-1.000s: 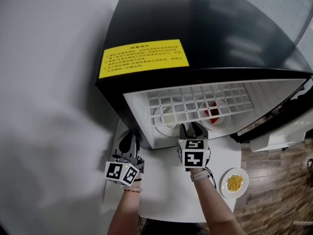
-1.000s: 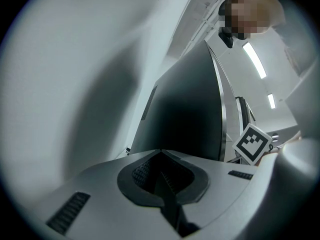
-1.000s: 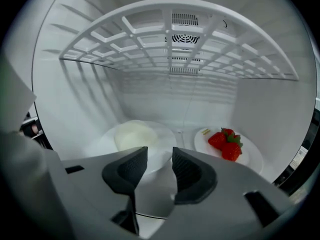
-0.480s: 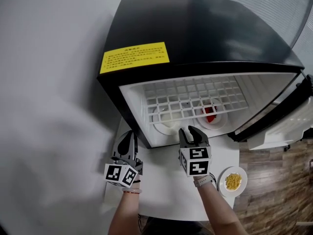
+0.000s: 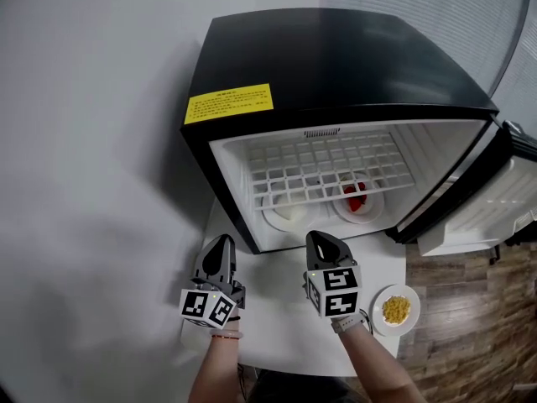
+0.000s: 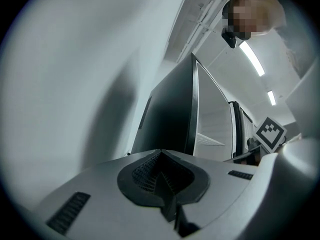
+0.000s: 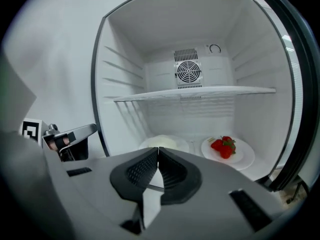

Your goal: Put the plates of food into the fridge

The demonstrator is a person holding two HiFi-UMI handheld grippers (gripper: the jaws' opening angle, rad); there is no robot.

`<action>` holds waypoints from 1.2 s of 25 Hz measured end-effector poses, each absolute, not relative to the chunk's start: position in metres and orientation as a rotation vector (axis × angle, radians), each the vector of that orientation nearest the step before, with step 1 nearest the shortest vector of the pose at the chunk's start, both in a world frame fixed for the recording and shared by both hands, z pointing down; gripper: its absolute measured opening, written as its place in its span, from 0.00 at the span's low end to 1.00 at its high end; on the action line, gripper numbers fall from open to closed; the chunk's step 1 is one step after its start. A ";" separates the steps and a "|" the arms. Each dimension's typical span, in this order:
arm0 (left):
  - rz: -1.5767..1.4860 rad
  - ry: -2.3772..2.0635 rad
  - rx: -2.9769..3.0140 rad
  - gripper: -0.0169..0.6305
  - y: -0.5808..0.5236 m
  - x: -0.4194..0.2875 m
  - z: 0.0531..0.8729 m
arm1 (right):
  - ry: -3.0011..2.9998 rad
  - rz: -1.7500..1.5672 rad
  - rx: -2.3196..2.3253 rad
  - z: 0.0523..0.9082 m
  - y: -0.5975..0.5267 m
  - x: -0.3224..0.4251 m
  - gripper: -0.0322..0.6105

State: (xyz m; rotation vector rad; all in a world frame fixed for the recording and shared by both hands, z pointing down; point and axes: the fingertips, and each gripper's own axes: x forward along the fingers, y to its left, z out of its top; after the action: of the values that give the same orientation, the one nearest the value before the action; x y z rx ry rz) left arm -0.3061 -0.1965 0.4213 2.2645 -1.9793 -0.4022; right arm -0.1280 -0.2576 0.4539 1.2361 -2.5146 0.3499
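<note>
The black fridge (image 5: 336, 65) stands open on the white table (image 5: 277, 326). On its floor are two white plates: one with pale food (image 5: 285, 206) (image 7: 162, 143) at the left, one with strawberries (image 5: 359, 200) (image 7: 227, 150) at the right. A third plate with yellow food (image 5: 396, 310) lies on the table's right front corner. My right gripper (image 5: 321, 238) (image 7: 157, 151) hangs just outside the fridge mouth, shut and empty. My left gripper (image 5: 221, 243) (image 6: 160, 154) is beside the fridge's left front corner, also shut with nothing in it.
A white wire shelf (image 5: 323, 164) (image 7: 195, 93) spans the fridge above the two plates. The fridge door (image 5: 482, 204) hangs open at the right. Wooden floor (image 5: 478, 334) lies beyond the table's right edge, and a grey wall (image 5: 92, 141) runs along the left.
My right gripper has drawn back from the fridge mouth toward me and its jaws have closed. The left gripper has barely moved. The view has shifted, showing more of the open door.
</note>
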 end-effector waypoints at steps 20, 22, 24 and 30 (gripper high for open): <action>-0.319 -1.752 2.494 0.04 -0.147 -0.206 0.381 | -2.654 0.304 1.146 0.411 -0.160 -0.095 0.06; -0.307 -1.690 2.540 0.04 -0.144 -0.185 0.380 | -2.640 0.286 1.172 0.412 -0.153 -0.080 0.06; -0.318 -1.623 2.573 0.04 -0.141 -0.162 0.378 | -2.622 0.275 1.204 0.413 -0.147 -0.063 0.06; -0.332 -1.428 2.644 0.04 -0.139 -0.098 0.383 | -2.523 0.274 1.360 0.423 -0.136 0.004 0.06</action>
State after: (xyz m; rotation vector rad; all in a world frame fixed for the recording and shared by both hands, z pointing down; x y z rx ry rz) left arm -0.0981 -0.1385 0.3827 2.6444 -1.4279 -0.3322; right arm 0.0038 -0.1363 0.4227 1.3605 -2.5235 0.2744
